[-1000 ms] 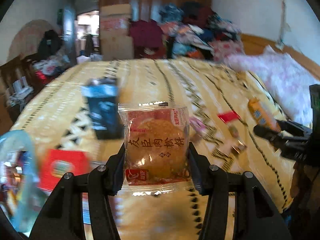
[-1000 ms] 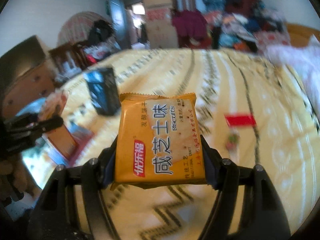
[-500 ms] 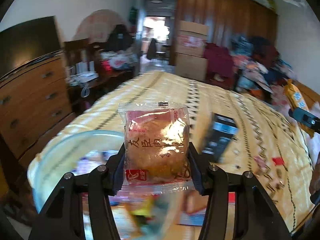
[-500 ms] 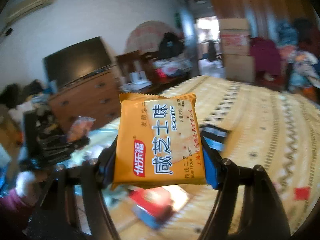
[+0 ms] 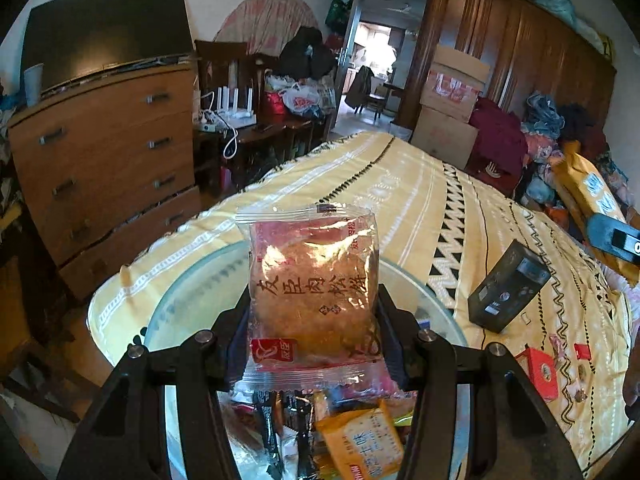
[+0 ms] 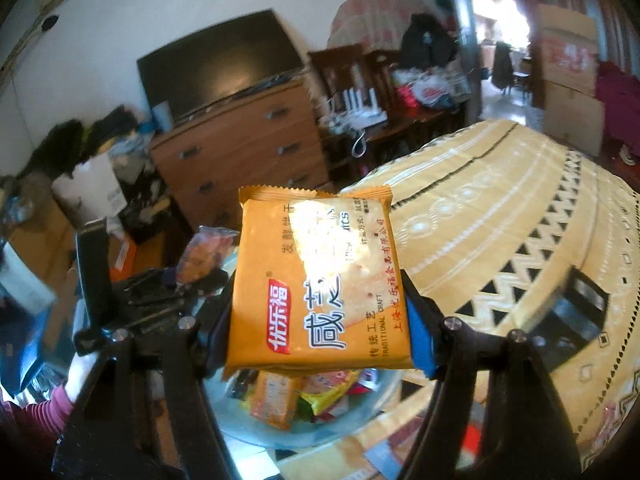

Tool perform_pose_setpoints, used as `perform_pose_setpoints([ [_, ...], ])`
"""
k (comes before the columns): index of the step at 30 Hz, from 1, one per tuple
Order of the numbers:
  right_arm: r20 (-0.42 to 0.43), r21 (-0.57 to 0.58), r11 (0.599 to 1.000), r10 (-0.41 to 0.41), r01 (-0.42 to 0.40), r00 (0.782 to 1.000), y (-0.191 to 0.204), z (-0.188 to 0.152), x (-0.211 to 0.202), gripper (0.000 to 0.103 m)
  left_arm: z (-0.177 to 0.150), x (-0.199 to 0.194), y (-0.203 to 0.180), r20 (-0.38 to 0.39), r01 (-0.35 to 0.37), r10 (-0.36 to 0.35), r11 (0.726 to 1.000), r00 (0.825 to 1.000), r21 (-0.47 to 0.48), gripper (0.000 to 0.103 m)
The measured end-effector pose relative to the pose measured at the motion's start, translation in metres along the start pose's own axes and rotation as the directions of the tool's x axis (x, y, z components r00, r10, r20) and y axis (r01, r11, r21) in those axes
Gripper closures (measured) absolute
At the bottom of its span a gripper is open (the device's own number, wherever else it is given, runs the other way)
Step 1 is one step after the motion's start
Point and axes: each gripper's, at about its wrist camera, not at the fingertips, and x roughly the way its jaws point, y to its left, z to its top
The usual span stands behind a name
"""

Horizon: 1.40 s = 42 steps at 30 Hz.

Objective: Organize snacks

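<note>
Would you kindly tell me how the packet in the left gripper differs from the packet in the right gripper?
The left packet is clear plastic, showing a round brown cake; the right packet is opaque orange foil, printed with a cracker. The left packet's seams are see-through with a red logo; the right packet's are orange. Both stand upright, pinched by their sides between fingers over the bowl of snacks.

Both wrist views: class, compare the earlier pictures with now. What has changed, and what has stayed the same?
Both tools swung left, away from the bed's middle, to above the clear bowl of snacks. Unchanged: left tool grips the meat-floss cake, right tool grips the orange biscuit pack.
</note>
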Motion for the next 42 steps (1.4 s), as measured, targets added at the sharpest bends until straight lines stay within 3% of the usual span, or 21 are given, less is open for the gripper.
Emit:
perform_pose_setpoints([
  [6, -0.054, -0.023, 0.999, 0.029, -0.031, 0.998, 0.018, 0.004, 0.025, 0.032, -0.004, 0.002, 0.004, -0.008, 0.000, 0.000, 1.000, 1.000, -0.009, 0.047],
  [31, -0.111, -0.040, 0.999, 0.032, -0.037, 0.993, 0.036, 0.009, 0.053, 0.031, -0.008, 0.019, 0.006, -0.053, -0.014, 0.012, 0.999, 0.999, -0.030, 0.046],
  [37, -0.108, -0.047, 0.998, 0.023, -0.028, 0.994, 0.040, 0.009, 0.056, 0.026, -0.008, 0.017, 0.010, -0.037, -0.029, 0.028, 0.998, 0.999, -0.048, 0.032],
  [42, -0.096, -0.053, 0.998, 0.017, -0.022, 0.995, 0.042, 0.006, 0.054, 0.024, -0.008, 0.019, 0.011, -0.039, -0.041, 0.040, 0.998, 0.998, -0.050, 0.030],
])
